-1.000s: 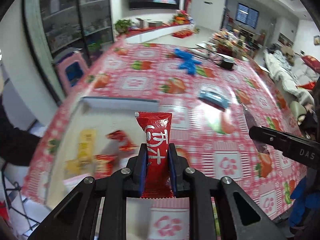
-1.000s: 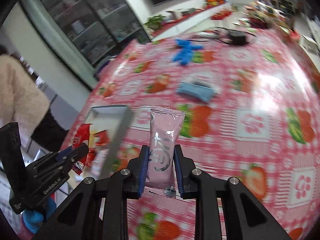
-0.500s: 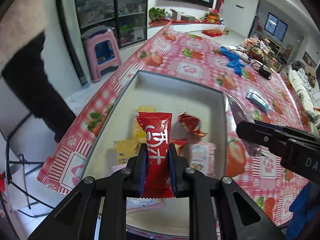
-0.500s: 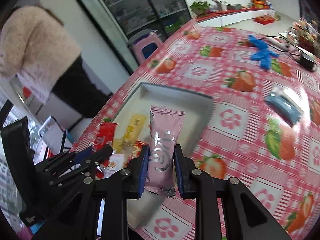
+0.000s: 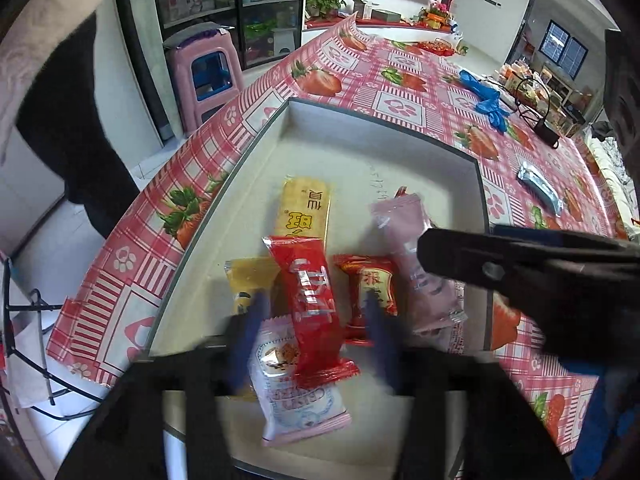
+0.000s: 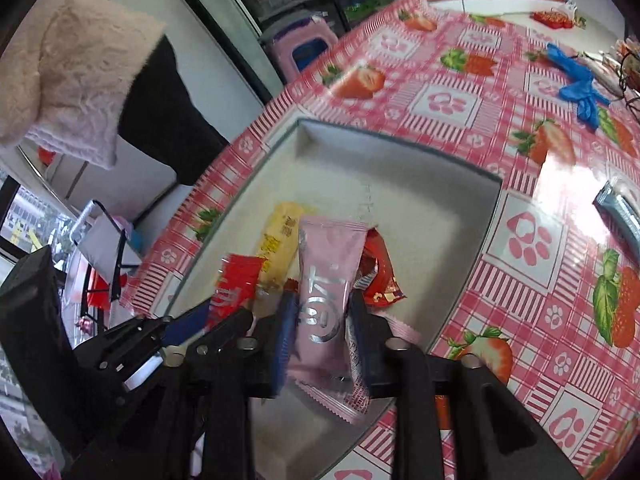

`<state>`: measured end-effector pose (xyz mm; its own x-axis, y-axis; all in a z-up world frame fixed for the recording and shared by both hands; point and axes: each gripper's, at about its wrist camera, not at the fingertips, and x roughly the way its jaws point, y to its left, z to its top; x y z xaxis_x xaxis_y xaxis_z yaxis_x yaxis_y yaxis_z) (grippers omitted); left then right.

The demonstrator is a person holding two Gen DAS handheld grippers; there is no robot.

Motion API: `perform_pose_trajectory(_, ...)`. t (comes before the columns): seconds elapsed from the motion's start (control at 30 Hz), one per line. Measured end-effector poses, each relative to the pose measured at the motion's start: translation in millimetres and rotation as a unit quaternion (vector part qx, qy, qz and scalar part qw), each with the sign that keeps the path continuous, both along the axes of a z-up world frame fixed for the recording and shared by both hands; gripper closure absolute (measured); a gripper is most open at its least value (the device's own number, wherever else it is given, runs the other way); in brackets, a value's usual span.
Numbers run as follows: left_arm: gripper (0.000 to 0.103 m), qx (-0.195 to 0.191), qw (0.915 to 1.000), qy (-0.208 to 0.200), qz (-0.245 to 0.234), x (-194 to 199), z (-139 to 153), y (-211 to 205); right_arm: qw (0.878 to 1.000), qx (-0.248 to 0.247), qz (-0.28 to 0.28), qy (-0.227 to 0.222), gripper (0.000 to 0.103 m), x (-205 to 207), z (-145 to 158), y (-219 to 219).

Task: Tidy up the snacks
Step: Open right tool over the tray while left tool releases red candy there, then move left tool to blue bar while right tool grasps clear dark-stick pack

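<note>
Grey tray (image 5: 256,148) | holds red packet (image 5: 312,300), pink packet (image 6: 324,300), yellow snacks (image 5: 308,208)

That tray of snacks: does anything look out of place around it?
One does: a silver-blue packet lies alone on the strawberry tablecloth, outside the grey tray, while the other snacks are piled inside it. Blue gloves also lie farther back.

Colours of snacks, tray and tabletop
Red packet (image 5: 310,304) between blue-padded jaws; pale pink packet (image 6: 326,300) likewise; grey-white tray (image 5: 360,152); tabletop (image 5: 404,100) red-white check with strawberries.
</note>
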<state>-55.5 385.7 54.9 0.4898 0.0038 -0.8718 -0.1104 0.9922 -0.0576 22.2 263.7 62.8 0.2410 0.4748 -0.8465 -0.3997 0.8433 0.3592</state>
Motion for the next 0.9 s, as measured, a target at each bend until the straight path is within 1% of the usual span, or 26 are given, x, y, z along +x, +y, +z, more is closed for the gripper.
perform_pose_trajectory(0.03, 0.031, 0.005, 1.0000, -0.005, -0.002, -0.9, 3.7, -1.9, 1.000, -0.002, -0.006, -0.008, 0.000, 0.1, 2.6, -3.9)
perform_pose_trajectory(0.13, 0.030, 0.011, 0.9998, -0.006, -0.016, 1.9, 19.2, -9.1, 1.000, -0.006, -0.022, -0.020, 0.000, 7.2, 12.0, -25.2)
perform_pose_trajectory(0.2, 0.030, -0.001, 0.9995, -0.013, -0.027, 3.9, 35.6, -13.7, 0.999, -0.009, -0.044, -0.029, 0.000, 16.3, 21.7, -51.5)
perform_pose_trajectory(0.27, 0.026, -0.016, 0.9988, -0.025, -0.038, 6.0, 56.2, -20.7, 0.997, -0.013, -0.068, -0.041, 0.000, 25.1, 30.9, -76.5)
perform_pose_trajectory(0.3, 0.025, -0.028, 0.9981, -0.032, -0.045, 6.9, 68.8, -25.4, 0.995, -0.015, -0.091, -0.050, 0.000, 32.9, 37.4, -99.1)
perform_pose_trajectory(0.37, 0.023, -0.056, 0.9955, -0.045, -0.061, 7.8, 88.8, -35.1, 0.990, -0.023, -0.126, -0.056, 0.000, 44.3, 41.3, -129.4)
perform_pose_trajectory(0.43, 0.021, -0.080, 0.9920, -0.057, -0.079, 9.2, 103.8, -49.1, 0.983, -0.038, -0.173, -0.056, 0.000, 62.5, 36.3, -169.5)
perform_pose_trajectory(0.47, 0.021, -0.082, 0.9914, -0.059, -0.083, 10.7, 106.2, -54.4, 0.978, -0.047, -0.194, -0.054, 0.000, 71.1, 30.2, -185.4)
perform_pose_trajectory(0.5, 0.021, -0.079, 0.9909, -0.060, -0.090, 11.4, 106.4, -64.0, 0.975, -0.052, -0.208, -0.051, 0.000, 77.9, 25.5, -195.4)
perform_pose_trajectory(0.57, 0.021, -0.074, 0.9909, -0.055, -0.099, 13.3, 100.9, -76.2, 0.967, -0.055, -0.249, -0.027, 0.000, 99.0, 3.1, -225.9)
perform_pose_trajectory(0.6, 0.021, -0.071, 0.9910, -0.048, -0.103, 13.0, 94.1, -82.2, 0.964, -0.056, -0.261, -0.017, 0.000, 106.4, -7.3, -235.2)
perform_pose_trajectory(0.67, 0.021, -0.067, 0.9916, -0.031, -0.106, 12.1, 78.3, -89.0, 0.961, -0.064, -0.268, -0.014, 0.000, 117.0, -21.1, -242.2)
perform_pose_trajectory(0.73, 0.021, -0.062, 0.9921, -0.003, -0.109, 11.7, 56.4, -94.1, 0.967, -0.085, -0.240, -0.032, 0.000, 128.6, -31.2, -236.7)
perform_pose_trajectory(0.77, 0.021, -0.059, 0.9922, 0.011, -0.109, 11.4, 45.6, -94.9, 0.970, -0.112, -0.210, -0.049, 0.000, 134.2, -34.2, -228.1)
perform_pose_trajectory(0.8, 0.021, -0.055, 0.9922, 0.024, -0.109, 10.2, 34.9, -95.5, 0.971, -0.130, -0.193, -0.060, 0.000, 135.7, -36.6, -222.3)
perform_pose_trajectory(0.83, 0.021, -0.050, 0.9920, 0.036, -0.110, 8.7, 25.4, -96.1, 0.971, -0.157, -0.162, -0.077, 0.000, 137.7, -39.5, -214.1)
perform_pose_trajectory(0.9, 0.021, -0.044, 0.9919, 0.051, -0.107, 7.1, 12.6, -97.2, 0.968, -0.198, -0.116, -0.106, 0.000, 139.8, -45.9, -203.2)
